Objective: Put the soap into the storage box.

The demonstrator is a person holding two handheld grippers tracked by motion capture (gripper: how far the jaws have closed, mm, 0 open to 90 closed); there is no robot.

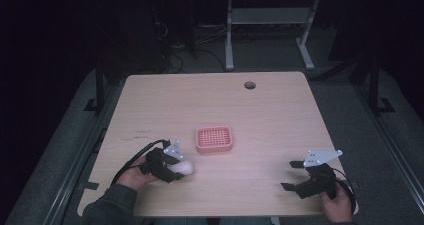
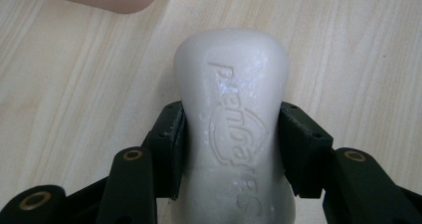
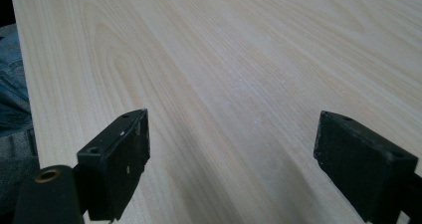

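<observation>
A dim room with dark floor surrounds the light wooden table (image 1: pixel 270 110), whose far half lies bare apart from a round cable hole (image 1: pixel 249 85) near the far edge. The pink soap dish (image 1: pixel 214 139) sits near the table's middle, with open wood on every side of it. Toward the person and left of the dish, the left gripper (image 1: pixel 176 168) pinches a white soap bar (image 1: pixel 184 168) across its waist; the bar's near end is cut off in the left gripper view, its embossed lettering hard to read. Well right of the dish, near the table's front edge, the right gripper (image 1: pixel 291 175) hangs with jaws spread wide over bare wood, hand behind it.
</observation>
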